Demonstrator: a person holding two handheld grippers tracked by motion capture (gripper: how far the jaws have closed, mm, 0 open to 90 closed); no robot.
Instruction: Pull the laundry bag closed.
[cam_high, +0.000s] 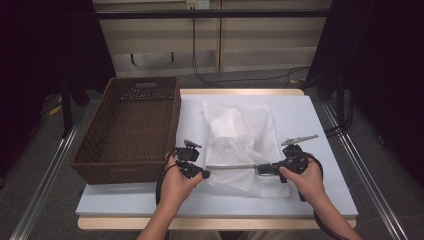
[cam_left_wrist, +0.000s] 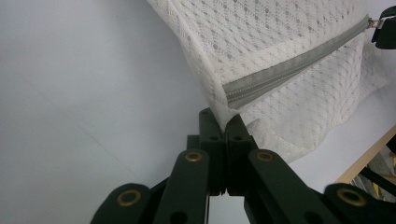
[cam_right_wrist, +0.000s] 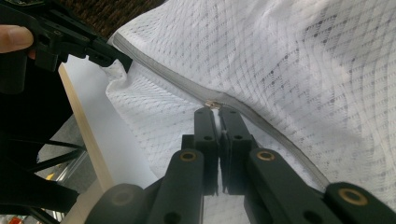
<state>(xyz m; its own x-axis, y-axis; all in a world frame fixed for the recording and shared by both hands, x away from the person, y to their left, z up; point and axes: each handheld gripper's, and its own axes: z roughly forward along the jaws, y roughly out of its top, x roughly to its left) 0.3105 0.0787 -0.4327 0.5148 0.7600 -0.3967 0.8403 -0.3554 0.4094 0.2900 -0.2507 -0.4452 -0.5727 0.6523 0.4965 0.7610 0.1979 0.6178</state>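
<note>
A white mesh bag (cam_high: 240, 132) lies flat on the white table top (cam_high: 310, 125), its grey zipper (cam_high: 232, 167) along the near edge. My left gripper (cam_high: 206, 174) is shut on the bag's corner at the zipper's left end; the left gripper view has the fabric pinched between its jaws (cam_left_wrist: 223, 117). My right gripper (cam_high: 259, 169) is shut on the small metal zipper pull (cam_right_wrist: 214, 104), which sits at its jaw tips (cam_right_wrist: 217, 112). The zipper (cam_left_wrist: 289, 70) runs straight between the two grippers. In the right gripper view the left gripper (cam_right_wrist: 112, 56) holds the far corner.
A brown wicker basket (cam_high: 125, 172) stands at the table's left, close beside the left hand. The table's wooden front edge (cam_right_wrist: 88, 135) runs just below the bag. Bare white surface lies right of the bag and along the front.
</note>
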